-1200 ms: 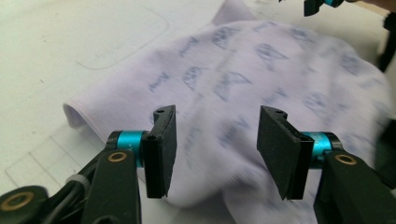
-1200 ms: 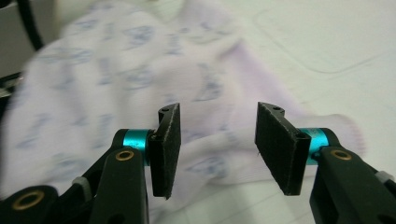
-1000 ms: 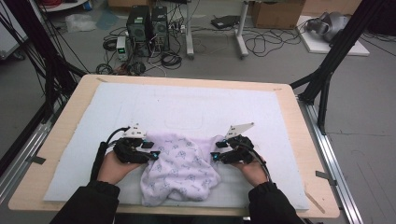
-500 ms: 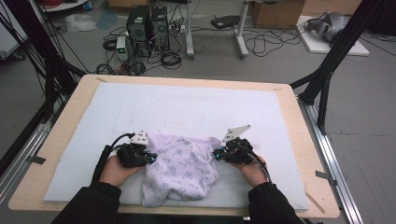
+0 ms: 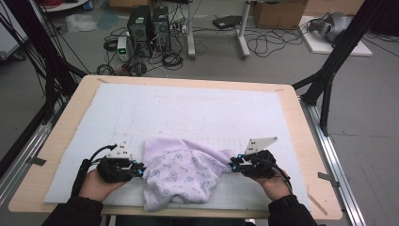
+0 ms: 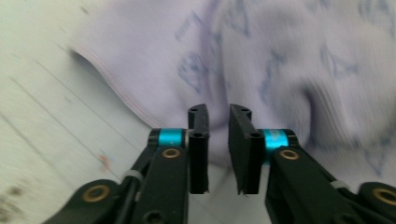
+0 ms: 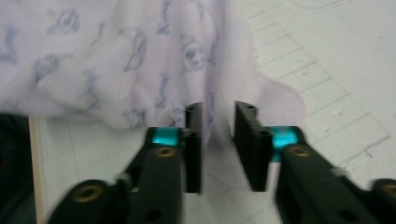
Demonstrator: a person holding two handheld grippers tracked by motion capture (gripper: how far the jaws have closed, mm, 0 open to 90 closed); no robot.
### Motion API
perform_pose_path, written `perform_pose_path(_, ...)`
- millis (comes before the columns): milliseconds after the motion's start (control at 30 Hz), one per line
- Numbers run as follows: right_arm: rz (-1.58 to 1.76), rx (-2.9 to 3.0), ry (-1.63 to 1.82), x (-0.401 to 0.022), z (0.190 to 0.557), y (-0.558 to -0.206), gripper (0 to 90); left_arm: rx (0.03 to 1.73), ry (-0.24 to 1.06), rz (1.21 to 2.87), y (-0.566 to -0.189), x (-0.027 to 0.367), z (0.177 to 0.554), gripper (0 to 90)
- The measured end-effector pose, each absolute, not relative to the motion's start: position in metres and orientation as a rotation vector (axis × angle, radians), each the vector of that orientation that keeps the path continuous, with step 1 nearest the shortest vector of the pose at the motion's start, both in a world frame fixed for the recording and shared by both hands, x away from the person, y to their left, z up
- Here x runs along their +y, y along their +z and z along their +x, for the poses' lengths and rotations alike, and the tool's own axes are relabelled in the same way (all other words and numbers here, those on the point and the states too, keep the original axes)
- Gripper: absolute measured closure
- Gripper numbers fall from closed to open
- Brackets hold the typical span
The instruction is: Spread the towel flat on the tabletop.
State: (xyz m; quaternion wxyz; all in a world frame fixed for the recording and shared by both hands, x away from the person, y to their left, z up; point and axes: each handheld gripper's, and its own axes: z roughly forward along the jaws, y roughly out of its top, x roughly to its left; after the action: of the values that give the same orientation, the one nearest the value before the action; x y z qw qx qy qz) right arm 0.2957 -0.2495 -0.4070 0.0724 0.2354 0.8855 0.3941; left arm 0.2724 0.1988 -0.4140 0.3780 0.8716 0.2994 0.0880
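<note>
Your left gripper [image 5: 139,170] sits at the left edge of the crumpled lilac garment [image 5: 181,172], and your right gripper [image 5: 234,165] sits at its right edge, so the cloth lies bunched between your two tools on the white mat [image 5: 197,110] near your side of the wooden table [image 5: 310,141]. In the left gripper view, your left gripper [image 6: 218,122] has its jaws a narrow gap apart; they have just been opening a little, the pads press on nothing, and the printed fabric [image 6: 261,60] spreads just ahead of the tips and off to their right, with its pink-stitched hem [image 6: 112,84] running down toward the left jaw. Bare mat [image 6: 42,116] lies to the left of that jaw. In the right gripper view, your right gripper [image 7: 218,123] also stands slightly parted, its jaws having just been opening; a fold of the garment [image 7: 140,56] hangs straight ahead of the tips and seems to reach down into the gap, though the blur keeps you from telling whether it touches either pad. Most of the cloth lies ahead and to the left of this tool, its rounded hem [image 7: 285,95] ends just beyond the right jaw, and gridded mat [image 7: 336,70] stretches away on that side. From above, both of your hands [image 5: 96,184] rest low on the mat behind the tools.
</note>
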Motion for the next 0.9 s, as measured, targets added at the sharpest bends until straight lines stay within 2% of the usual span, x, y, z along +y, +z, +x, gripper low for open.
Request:
perform_pose_path(33,0.738,2.666,1.207,-0.25,0.3,-0.407,64.4,0.775,0.254,2.202,-0.409,0.198,0.283,73.4)
perform_pose_path(100,0.76,2.67,1.209,-0.25,0.304,-0.409,62.2,0.78,0.269,2.192,-0.407,0.197,0.29,71.9)
perform_pose_path(133,0.776,2.671,1.157,-0.247,0.31,-0.414,56.3,0.8,0.292,2.163,-0.407,0.193,0.304,66.7)
perform_pose_path(167,0.776,2.671,1.157,-0.247,0.31,-0.414,56.3,0.8,0.292,2.163,-0.407,0.193,0.304,65.8)
perform_pose_path(200,0.821,2.676,1.123,-0.244,0.318,-0.421,50.9,0.835,0.3,2.16,-0.411,0.187,0.319,62.9)
perform_pose_path(267,0.867,2.674,1.077,-0.245,0.325,-0.428,49.9,0.856,0.338,2.171,-0.415,0.184,0.325,52.9)
perform_pose_path(300,0.867,2.674,1.077,-0.245,0.325,-0.428,49.9,0.889,0.363,2.179,-0.419,0.181,0.331,52.9)
perform_pose_path(333,0.902,2.68,1.07,-0.245,0.332,-0.433,51.1,0.916,0.38,2.188,-0.423,0.18,0.336,45.6)
perform_pose_path(367,0.902,2.68,1.07,-0.245,0.332,-0.433,51.1,0.935,0.404,2.198,-0.427,0.178,0.34,45.6)
perform_pose_path(400,0.901,2.671,1.062,-0.244,0.336,-0.435,56.9,0.956,0.416,2.21,-0.431,0.177,0.343,45.8)
perform_pose_path(433,0.901,2.671,1.062,-0.244,0.336,-0.435,56.9,0.962,0.404,2.231,-0.435,0.175,0.346,45.8)
perform_pose_path(467,0.846,2.658,1.027,-0.242,0.336,-0.435,66.8,0.961,0.379,2.221,-0.437,0.176,0.347,54.2)
perform_pose_path(500,0.846,2.658,1.027,-0.242,0.336,-0.435,66.8,0.956,0.351,2.209,-0.436,0.177,0.348,54.2)
perform_pose_path(533,0.835,2.666,1.04,-0.243,0.338,-0.435,78.2,0.932,0.34,2.215,-0.435,0.177,0.347,78.9)
perform_pose_path(567,0.835,2.666,1.04,-0.243,0.338,-0.435,78.2,0.914,0.341,2.228,-0.435,0.175,0.346,78.9)
perform_pose_path(600,0.835,2.699,1.06,-0.244,0.34,-0.434,81.3,0.897,0.355,2.249,-0.434,0.172,0.343,85.3)
perform_pose_path(800,0.775,2.73,1.076,-0.244,0.339,-0.423,83.0,0.881,0.346,2.215,-0.425,0.176,0.338,86.7)
perform_pose_path(900,0.764,2.713,1.063,-0.246,0.346,-0.412,83.2,0.882,0.406,2.158,-0.408,0.18,0.341,86.8)
